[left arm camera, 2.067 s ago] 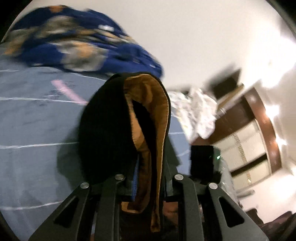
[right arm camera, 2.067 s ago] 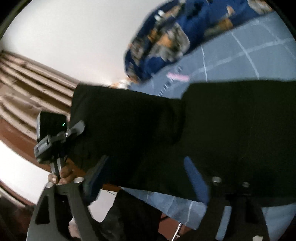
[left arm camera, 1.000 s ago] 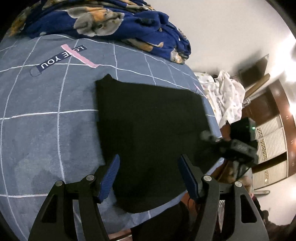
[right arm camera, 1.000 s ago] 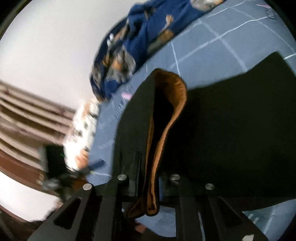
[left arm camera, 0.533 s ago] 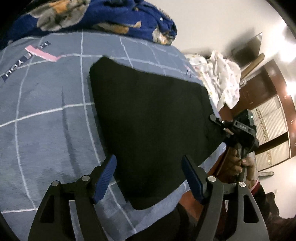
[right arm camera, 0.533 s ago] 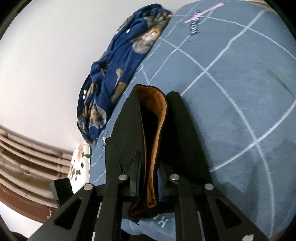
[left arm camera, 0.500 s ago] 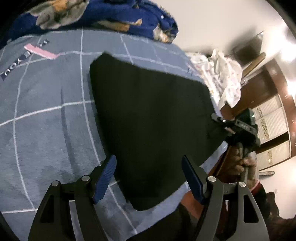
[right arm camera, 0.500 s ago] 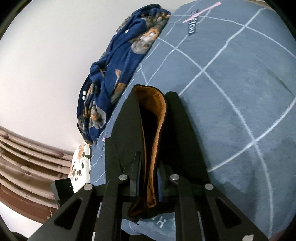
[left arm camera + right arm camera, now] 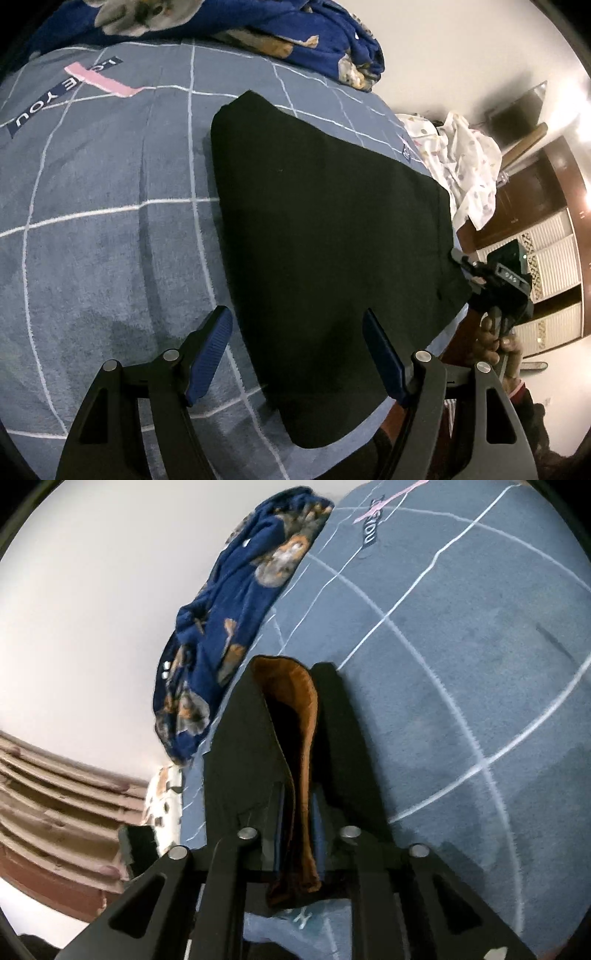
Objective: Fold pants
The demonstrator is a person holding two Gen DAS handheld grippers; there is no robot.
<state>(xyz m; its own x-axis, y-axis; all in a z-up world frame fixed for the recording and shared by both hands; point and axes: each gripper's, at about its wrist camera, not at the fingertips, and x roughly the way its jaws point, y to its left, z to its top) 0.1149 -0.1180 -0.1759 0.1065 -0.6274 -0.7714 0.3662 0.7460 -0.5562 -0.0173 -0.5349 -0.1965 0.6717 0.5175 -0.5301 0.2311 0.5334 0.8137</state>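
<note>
The black pants (image 9: 325, 236) lie folded flat on the blue-grey checked bedspread (image 9: 92, 206). My left gripper (image 9: 295, 350) is open and empty, hovering over the near edge of the pants. In the left wrist view my right gripper (image 9: 458, 256) grips the pants' right corner at the bed edge. In the right wrist view my right gripper (image 9: 295, 827) is shut on the pants' edge (image 9: 240, 746), whose orange lining (image 9: 299, 716) shows between the jaws.
A dark blue floral blanket (image 9: 229, 22) is bunched at the far side of the bed by the white wall. A white spotted cloth (image 9: 465, 162) lies beyond the right edge. Wooden wardrobe doors (image 9: 546, 236) stand at the right.
My left gripper let go of the pants, opened and drew back. The pants were laid flat on the bed. My right gripper stays shut on the pants' edge and moved down low to the bedspread.
</note>
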